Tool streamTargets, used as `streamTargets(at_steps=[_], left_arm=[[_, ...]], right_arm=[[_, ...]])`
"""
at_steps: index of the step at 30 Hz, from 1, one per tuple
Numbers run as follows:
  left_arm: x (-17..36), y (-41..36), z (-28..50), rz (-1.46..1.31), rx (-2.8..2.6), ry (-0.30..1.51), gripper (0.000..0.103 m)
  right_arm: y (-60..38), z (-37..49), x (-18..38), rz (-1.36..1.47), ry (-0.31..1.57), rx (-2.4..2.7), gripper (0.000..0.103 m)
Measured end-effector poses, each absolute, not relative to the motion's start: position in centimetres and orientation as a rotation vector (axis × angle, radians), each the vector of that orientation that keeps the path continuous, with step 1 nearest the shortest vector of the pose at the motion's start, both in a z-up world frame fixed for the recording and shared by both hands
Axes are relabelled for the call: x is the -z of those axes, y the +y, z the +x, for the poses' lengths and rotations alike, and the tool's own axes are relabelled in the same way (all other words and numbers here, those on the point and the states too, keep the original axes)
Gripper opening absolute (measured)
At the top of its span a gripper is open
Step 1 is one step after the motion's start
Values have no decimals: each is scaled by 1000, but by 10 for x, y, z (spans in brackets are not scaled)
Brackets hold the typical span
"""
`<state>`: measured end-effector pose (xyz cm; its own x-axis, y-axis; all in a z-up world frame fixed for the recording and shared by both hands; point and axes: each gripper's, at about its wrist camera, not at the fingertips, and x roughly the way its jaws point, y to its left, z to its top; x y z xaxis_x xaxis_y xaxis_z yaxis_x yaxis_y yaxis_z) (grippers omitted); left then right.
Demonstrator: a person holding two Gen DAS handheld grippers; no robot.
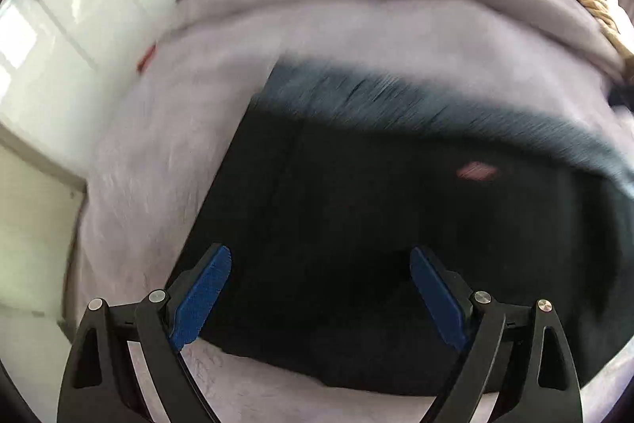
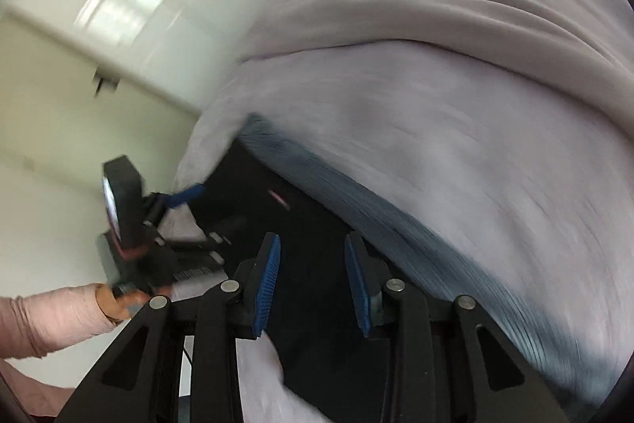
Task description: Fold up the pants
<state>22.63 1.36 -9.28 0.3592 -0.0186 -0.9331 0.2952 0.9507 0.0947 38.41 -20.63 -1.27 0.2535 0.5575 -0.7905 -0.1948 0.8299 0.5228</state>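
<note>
Wide-open, empty, the left gripper (image 1: 320,298) hovers over the folded black fabric pants (image 1: 376,224), nearer than the half-open, empty right gripper (image 2: 312,282).

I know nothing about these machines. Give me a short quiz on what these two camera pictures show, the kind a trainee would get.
1. True or false: the left claw is clamped on the black pants.
2. Multiple choice: the pants lie on A) a wooden floor, B) a pale lilac bedsheet, C) a metal tray.
3. Fill in: in the right wrist view, the right claw has its blue pads apart, so it is ____.

Key: 1 false, its pads stand wide apart above the cloth; 2 B; 3 open.
</note>
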Motion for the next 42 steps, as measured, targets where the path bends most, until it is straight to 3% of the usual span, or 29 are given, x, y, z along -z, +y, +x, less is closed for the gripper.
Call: streamTargets(at_steps=[5, 14, 16, 22, 27, 29, 31, 33, 37, 42], left_arm=[[102, 42, 219, 169, 233, 1148, 93], [100, 52, 206, 136, 243, 1098, 93], [97, 54, 202, 131, 242, 1102, 93], [96, 65, 206, 100, 235, 1114, 93], [85, 54, 207, 165, 218, 1117, 93], [71, 51, 209, 152, 232, 1102, 93], [56, 41, 214, 150, 265, 1075, 93], [47, 27, 219, 152, 287, 1051, 93], [43, -6, 225, 167, 333, 1081, 93], [45, -59, 215, 267, 426, 1087, 93]], right_arm=[[-95, 467, 49, 122, 1322, -654, 37], [-41, 525, 89, -19, 1419, -721, 37], [-37, 526, 89, 1, 1435, -749, 10], [-32, 515, 57, 2, 1375, -841, 8], [-33, 527, 101, 17, 1423, -671, 9], [-43, 522, 95, 93, 1393, -631, 14], [-61, 513, 77, 149, 1355, -592, 28], [-92, 495, 54, 163, 1318, -531, 28], [-161, 433, 28, 222, 1302, -399, 28], [-265, 315, 31, 556, 1331, -208, 28]])
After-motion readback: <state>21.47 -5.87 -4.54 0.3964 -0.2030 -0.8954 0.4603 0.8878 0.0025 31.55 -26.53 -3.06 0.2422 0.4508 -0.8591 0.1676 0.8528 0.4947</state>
